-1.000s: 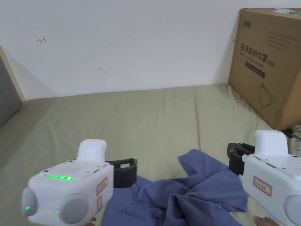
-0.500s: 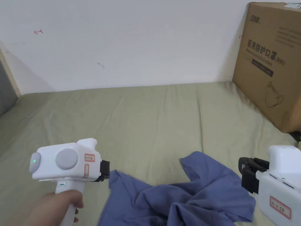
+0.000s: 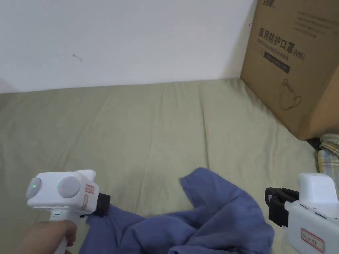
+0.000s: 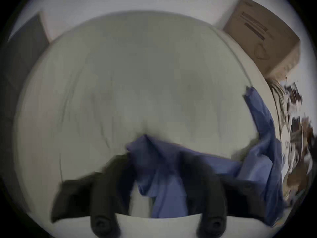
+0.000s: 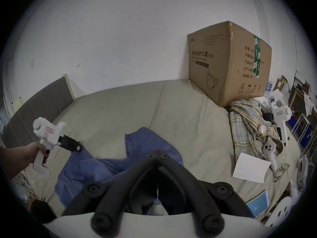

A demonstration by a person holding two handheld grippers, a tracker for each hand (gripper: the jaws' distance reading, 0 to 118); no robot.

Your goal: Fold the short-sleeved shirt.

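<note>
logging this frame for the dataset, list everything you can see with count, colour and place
shirt: 1, blue, crumpled on the bed's near side
bed sheet: 1, olive green, under everything
cardboard box: 1, brown, far right against the wall
plaid cloth: 1, yellow-grey, right of the shirt beside the box
white paper: 1, near right
spare gripper: 1, white, on the plaid cloth
left gripper: white, at the shirt's left edge
right gripper: white, jaws together
</note>
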